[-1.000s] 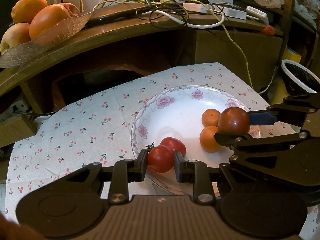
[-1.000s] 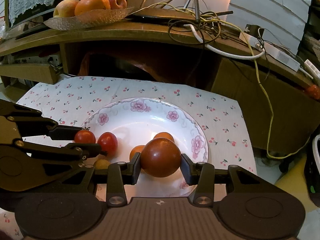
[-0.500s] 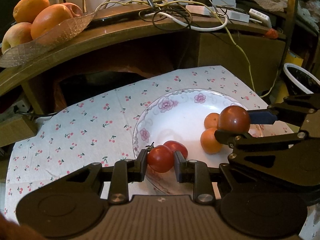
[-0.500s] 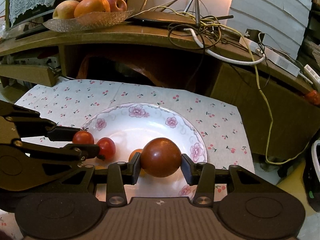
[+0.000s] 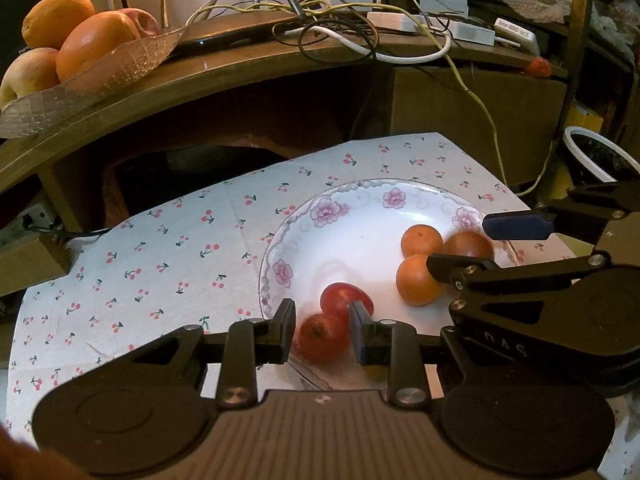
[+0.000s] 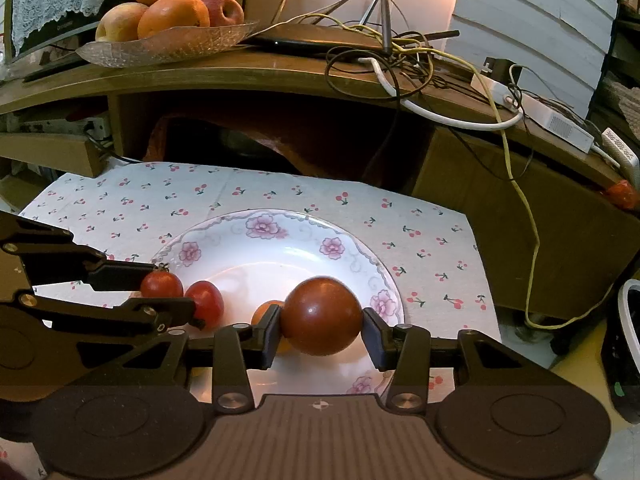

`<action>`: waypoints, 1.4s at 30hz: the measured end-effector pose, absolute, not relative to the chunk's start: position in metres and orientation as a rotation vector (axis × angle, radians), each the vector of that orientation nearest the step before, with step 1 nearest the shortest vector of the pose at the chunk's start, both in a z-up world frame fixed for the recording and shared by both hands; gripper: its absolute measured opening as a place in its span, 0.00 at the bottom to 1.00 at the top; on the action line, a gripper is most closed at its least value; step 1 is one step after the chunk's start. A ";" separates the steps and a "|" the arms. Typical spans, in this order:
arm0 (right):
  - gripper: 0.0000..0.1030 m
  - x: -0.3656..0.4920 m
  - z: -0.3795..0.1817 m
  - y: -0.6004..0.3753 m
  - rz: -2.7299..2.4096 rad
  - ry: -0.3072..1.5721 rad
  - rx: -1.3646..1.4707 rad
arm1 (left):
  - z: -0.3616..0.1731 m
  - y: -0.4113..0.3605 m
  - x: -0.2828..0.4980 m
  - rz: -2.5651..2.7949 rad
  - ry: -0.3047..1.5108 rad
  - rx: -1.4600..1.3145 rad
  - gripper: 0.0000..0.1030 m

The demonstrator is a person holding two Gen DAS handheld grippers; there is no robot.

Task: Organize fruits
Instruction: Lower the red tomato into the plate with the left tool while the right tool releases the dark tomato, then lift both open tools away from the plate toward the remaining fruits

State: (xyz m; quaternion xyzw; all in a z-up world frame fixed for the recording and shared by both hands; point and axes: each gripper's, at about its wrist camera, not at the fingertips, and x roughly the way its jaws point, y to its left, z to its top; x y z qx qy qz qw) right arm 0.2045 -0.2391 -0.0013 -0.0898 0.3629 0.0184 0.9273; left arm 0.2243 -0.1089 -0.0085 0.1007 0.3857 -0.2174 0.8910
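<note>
A white floral plate (image 5: 360,216) (image 6: 280,248) sits on the cherry-print cloth. It holds two oranges (image 5: 418,278), a red tomato (image 5: 344,298) and a second small red tomato (image 5: 320,338). My left gripper (image 5: 322,332) is open around that small tomato, which looks blurred and lower between the jaws; it also shows in the right wrist view (image 6: 161,284). My right gripper (image 6: 322,330) stands slightly open around a large dark red tomato (image 6: 322,314) over the plate's near right rim; gaps show beside the pads.
A glass dish (image 6: 168,44) with oranges and apples stands on the wooden shelf (image 6: 280,76) behind, beside a tangle of cables (image 6: 400,60). A white-rimmed bin (image 5: 592,152) is at the right. A small red fruit (image 6: 620,194) lies on the shelf's right end.
Both grippers have opened. The small tomato has dropped lower between the left jaws, and the dark tomato has sunk onto the plate beside the oranges.
</note>
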 end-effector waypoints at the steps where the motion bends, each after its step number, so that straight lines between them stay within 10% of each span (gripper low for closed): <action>1: 0.48 0.205 -0.001 -0.239 0.030 0.745 -0.189 | -0.009 -0.109 0.224 -0.450 0.801 0.210 0.34; 42: 0.58 0.202 0.003 -0.247 0.007 0.732 -0.190 | 0.003 -0.100 0.222 -0.434 0.765 0.183 0.35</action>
